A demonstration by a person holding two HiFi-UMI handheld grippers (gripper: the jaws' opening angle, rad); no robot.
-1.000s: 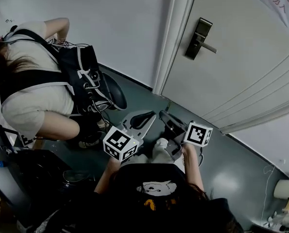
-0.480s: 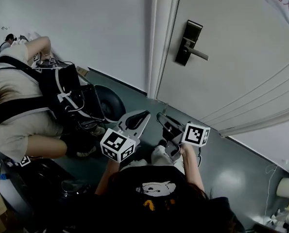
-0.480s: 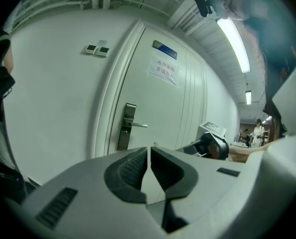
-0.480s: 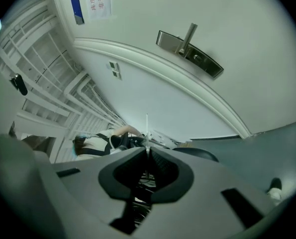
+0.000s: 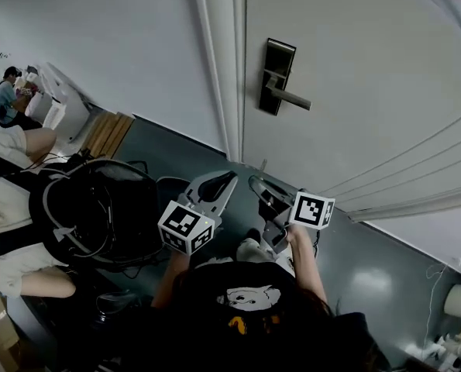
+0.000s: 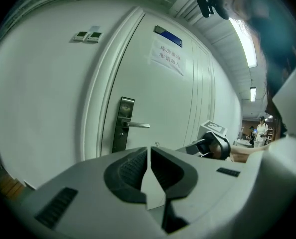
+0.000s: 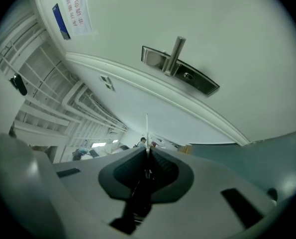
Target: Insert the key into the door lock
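- Your right gripper [image 7: 148, 151] is clamped on the key [image 7: 147, 126]. Its jaws are pressed together, and the thin blade stands out between them, seen edge-on.
- Your left gripper [image 6: 148, 151] has its jaws pressed together with nothing between them. In the head view it hangs just beside the right one, at its 9 o'clock.
- The door lock [image 5: 275, 76] sits on the door [image 5: 369, 115] at 12 o'clock from both grippers, well apart from the key tip. In the right gripper view the plate lies at 1 o'clock from the blade.
- A small round spot [image 7: 187, 75] beside the lever handle [image 7: 173, 54] is probably the keyhole.
- The key looks light, stiff and thin, and its smooth metal could twist between the pads. Gripping its wide end flat and leaving the blade free looks like the best hold.
- The next move calls for lining the blade up with the keyhole before you push, since a skewed entry could jam or bend it.
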